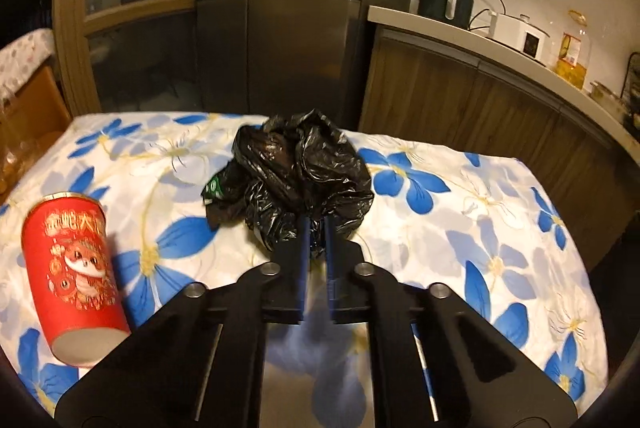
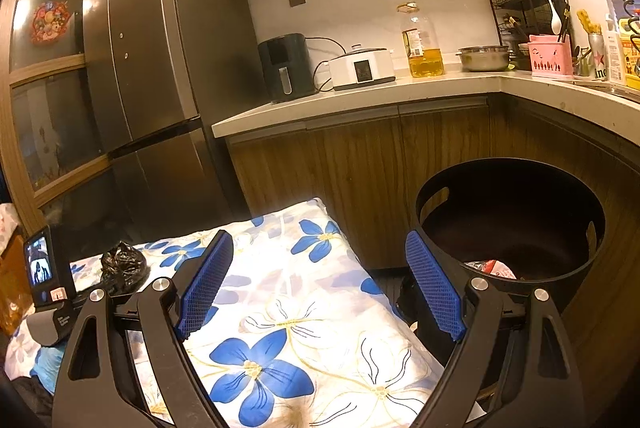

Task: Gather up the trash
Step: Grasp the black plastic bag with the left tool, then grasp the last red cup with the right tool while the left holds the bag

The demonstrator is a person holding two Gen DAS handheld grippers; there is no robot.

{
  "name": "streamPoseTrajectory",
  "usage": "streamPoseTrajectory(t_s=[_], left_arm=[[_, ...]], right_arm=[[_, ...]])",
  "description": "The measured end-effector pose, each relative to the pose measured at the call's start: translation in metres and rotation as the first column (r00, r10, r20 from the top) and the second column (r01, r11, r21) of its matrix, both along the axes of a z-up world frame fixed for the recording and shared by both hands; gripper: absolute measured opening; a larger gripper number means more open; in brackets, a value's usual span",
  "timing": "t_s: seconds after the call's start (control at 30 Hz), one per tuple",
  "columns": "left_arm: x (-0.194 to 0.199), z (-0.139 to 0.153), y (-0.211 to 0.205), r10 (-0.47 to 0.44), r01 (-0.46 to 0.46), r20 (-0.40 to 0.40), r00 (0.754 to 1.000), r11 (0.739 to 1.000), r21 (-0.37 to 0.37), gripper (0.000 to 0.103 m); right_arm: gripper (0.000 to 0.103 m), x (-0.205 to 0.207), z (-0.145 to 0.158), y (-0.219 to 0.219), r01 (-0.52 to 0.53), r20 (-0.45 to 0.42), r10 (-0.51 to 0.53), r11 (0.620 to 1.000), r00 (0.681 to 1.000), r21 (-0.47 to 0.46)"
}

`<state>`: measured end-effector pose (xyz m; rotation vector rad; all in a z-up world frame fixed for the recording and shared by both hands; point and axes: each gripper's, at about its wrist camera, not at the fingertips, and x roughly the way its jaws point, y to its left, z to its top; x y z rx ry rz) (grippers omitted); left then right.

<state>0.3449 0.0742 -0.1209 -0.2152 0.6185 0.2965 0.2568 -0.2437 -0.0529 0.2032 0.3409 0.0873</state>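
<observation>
Crumpled black plastic bag point(image 1: 296, 179) sits mid-table on the blue-flowered white tablecloth point(image 1: 460, 228), its near edge pinched between the narrowed fingers of the left gripper point(image 1: 316, 228). It looks light, soft and slippery, so a bunched fold seems the surest hold. The right gripper point(image 2: 320, 288) hangs wide and empty over the table edge. Beyond it, the round black bin point(image 2: 512, 220) hides most of its contents, and what fills the bag is unseen.

Left gripper point(image 1: 316, 228): black angular arms, round silver screws at the joints, narrow dark-blue fingers; right gripper point(image 2: 320, 284): same black frame, silver screws, bright blue pads point(image 2: 434, 288) with a fine mesh texture.
</observation>
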Motion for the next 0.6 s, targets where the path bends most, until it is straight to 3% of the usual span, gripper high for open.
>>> streamPoseTrajectory(t_s=[0.1,0.37,0.6], left_arm=[[-0.016,0.004,-0.001,-0.026,0.027,0.029,0.999,0.999,-0.033,0.003],[-0.102,0.037,-0.014,-0.097,0.101,0.163,0.982,0.995,-0.013,0.002],[-0.185,0.055,0.007,-0.048,0.054,0.243,0.969,0.998,-0.019,0.002]], right_arm=[[0.085,-0.003,0.003,0.0,-0.004,0.005,0.004,1.0,1.0,0.001],[0.085,-0.01,0.007,0.018,-0.05,0.01,0.05,0.999,0.999,-0.012],[0.085,-0.017,-0.001,0.076,-0.189,-0.017,0.189,0.981,0.982,-0.03]])
